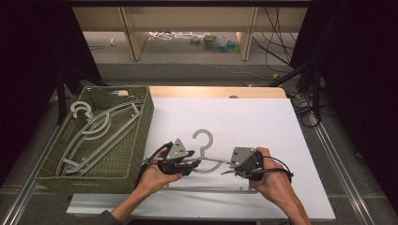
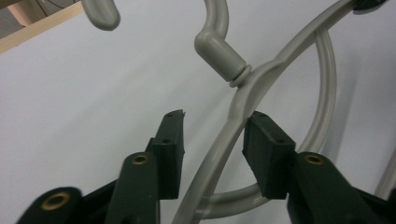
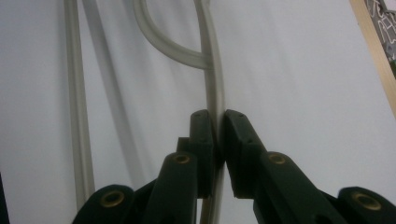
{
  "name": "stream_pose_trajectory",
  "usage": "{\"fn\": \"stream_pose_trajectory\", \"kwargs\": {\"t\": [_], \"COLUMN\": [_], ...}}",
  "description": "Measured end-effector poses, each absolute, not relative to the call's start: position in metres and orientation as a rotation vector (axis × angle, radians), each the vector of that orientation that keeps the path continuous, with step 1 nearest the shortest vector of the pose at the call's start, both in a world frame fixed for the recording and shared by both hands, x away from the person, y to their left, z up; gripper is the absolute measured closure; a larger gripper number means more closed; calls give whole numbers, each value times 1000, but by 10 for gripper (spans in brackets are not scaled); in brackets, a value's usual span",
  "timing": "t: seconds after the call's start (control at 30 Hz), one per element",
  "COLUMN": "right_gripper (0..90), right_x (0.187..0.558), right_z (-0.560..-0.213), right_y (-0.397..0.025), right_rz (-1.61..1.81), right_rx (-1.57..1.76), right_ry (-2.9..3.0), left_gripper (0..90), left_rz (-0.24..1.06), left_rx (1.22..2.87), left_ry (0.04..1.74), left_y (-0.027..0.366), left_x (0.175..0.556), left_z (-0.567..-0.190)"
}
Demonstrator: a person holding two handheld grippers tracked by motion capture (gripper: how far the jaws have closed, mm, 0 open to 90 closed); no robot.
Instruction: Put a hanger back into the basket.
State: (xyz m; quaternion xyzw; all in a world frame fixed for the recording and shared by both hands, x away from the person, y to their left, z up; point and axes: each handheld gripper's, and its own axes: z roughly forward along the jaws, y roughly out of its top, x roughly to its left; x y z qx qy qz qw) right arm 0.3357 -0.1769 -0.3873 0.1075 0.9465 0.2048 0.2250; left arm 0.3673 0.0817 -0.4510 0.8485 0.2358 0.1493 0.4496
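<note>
A grey plastic hanger [image 1: 202, 137] lies on the white table top [image 1: 248, 117], hook pointing away from me. My left gripper [image 1: 193, 164] is at the hanger's left shoulder beside the neck. In the left gripper view its jaws [image 2: 215, 149] stand open with the hanger arm [image 2: 243, 100] passing between them, close to the right pad [image 2: 266, 156]. My right gripper [image 1: 228, 171] is on the right shoulder. In the right gripper view its jaws [image 3: 215, 128] are shut on the thin hanger arm [image 3: 212, 79]. The bottom bar [image 3: 74, 93] runs along the left.
A green woven basket [image 1: 141, 136] stands at the table's left with several grey hangers [image 1: 101, 126] inside. A wooden strip [image 1: 216, 91] edges the far side of the table. Cables and small items lie on the floor beyond.
</note>
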Motion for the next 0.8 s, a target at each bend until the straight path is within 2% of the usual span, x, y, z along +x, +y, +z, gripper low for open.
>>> {"fn": "stream_pose_trajectory", "kwargs": {"t": [0.07,0.47,0.8], "right_gripper": [822,809,537], "right_x": [336,339,340], "right_z": [-387,-387,-380], "right_y": [-177,-187,-196], "right_rz": [564,584,712], "right_rx": [294,221,338], "right_ry": [2611,2610,2581], "left_gripper": [645,754,819], "left_rz": [356,411,388], "left_rx": [2095,2202,2203], "left_ry": [568,392,356], "left_y": [80,76,72], "left_x": [367,356,343], "left_z": [-452,-436,-425]}}
